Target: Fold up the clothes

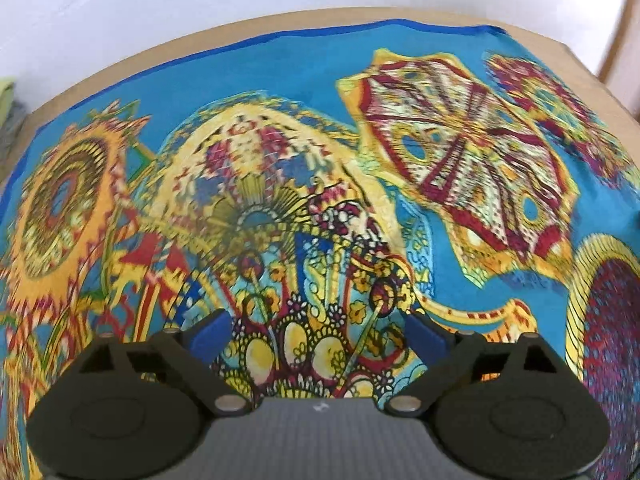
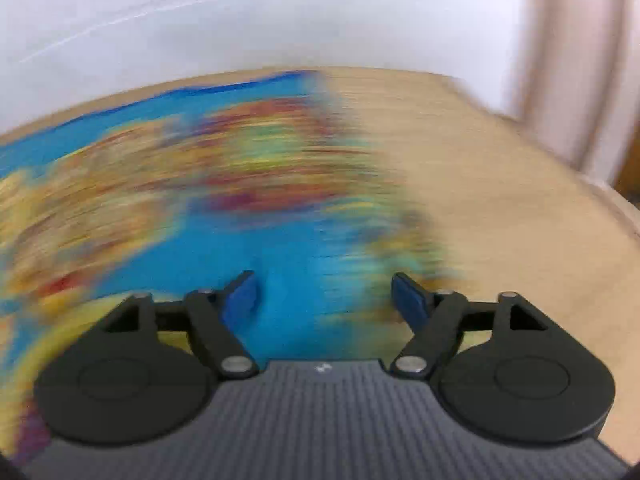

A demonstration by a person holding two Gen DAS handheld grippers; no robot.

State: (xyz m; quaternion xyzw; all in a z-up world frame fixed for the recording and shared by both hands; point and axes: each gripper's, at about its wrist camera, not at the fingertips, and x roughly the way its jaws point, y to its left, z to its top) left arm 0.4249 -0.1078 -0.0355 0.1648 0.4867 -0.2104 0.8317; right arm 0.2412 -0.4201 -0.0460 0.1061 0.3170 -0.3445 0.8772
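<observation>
Both pairs of blue-padded fingers stand wide apart, gripping nothing: left gripper (image 1: 320, 330) and right gripper (image 2: 326, 298) hang above the patterned blue cloth (image 1: 304, 92), spread flat across the tan table (image 2: 500, 184).

Bright, even light; fisheye-bent edges; right wrist view heavily motion-blurred — left sharper.
</observation>
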